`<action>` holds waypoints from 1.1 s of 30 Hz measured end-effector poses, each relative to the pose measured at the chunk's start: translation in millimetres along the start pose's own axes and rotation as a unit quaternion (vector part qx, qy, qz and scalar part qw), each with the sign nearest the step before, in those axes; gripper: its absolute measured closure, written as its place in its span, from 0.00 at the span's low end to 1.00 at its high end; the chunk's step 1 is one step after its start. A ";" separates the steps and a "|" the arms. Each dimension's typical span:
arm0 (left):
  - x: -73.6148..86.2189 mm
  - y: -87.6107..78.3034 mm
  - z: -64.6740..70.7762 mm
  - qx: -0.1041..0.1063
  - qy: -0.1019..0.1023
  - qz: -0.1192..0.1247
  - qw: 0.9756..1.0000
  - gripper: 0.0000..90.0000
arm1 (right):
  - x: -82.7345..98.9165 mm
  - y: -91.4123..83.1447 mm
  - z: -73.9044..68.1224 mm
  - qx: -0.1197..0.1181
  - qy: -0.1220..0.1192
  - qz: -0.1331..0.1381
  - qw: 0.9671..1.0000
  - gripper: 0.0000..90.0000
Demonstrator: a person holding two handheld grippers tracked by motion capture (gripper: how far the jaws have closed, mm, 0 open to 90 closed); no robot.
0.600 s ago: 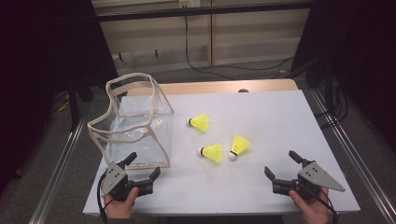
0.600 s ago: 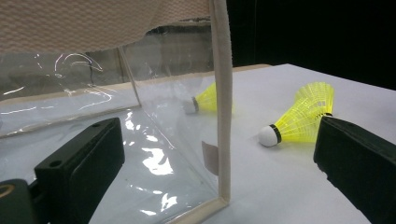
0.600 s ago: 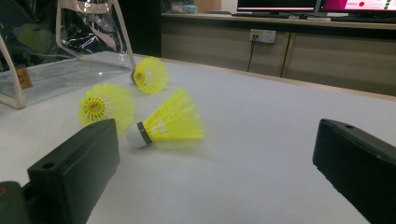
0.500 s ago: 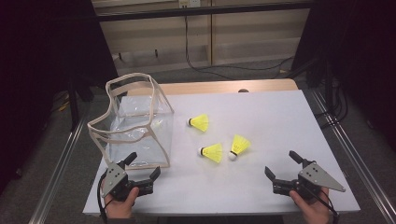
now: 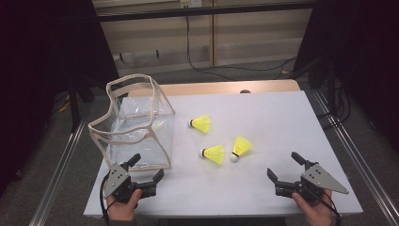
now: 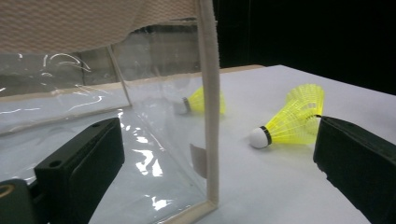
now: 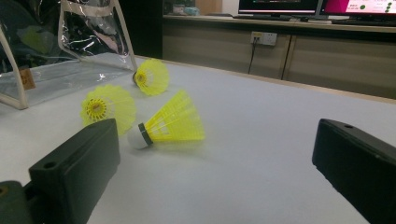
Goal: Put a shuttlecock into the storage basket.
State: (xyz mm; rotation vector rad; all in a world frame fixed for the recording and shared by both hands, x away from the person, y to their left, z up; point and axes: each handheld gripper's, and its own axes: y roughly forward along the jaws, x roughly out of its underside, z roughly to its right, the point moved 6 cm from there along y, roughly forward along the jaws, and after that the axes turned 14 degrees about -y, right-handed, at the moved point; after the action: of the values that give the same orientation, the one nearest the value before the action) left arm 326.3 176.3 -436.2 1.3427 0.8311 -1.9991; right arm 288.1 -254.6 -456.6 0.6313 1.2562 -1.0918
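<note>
Claws, left [image 5: 146, 170] and right [image 5: 284, 166], gape wide and hold nothing; left gripper view reveals a shuttlecock [image 6: 204, 101] behind the clear bag [image 6: 154, 135]

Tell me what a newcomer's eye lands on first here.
Three bright yellow shuttlecocks lie on their sides on the white table: one behind, two close together nearer the person. At the table's left stands a clear bag with beige trim, its top open. At the near edge the left gripper sits in front of the bag and the right gripper sits toward the right corner, both open and holding nothing.
</note>
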 end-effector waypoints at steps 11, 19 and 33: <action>4.0 9.2 17.3 0.030 0.005 -0.019 0.999 0.02 | -0.1 -2.1 1.2 0.000 0.001 0.002 1.000 0.01; 6.9 16.1 27.6 0.049 -0.001 -0.027 0.998 0.02 | 0.3 -3.8 1.7 0.002 0.001 0.003 1.000 0.01; 10.2 25.5 41.4 0.072 0.000 -0.040 0.997 0.02 | 1.7 -8.6 3.6 0.004 0.002 0.004 1.000 0.01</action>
State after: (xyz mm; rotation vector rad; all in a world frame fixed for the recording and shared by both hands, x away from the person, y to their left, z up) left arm 318.5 127.3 -437.9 1.4089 0.7644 -2.1565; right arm 281.8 -261.7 -455.8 0.6441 1.2530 -1.0891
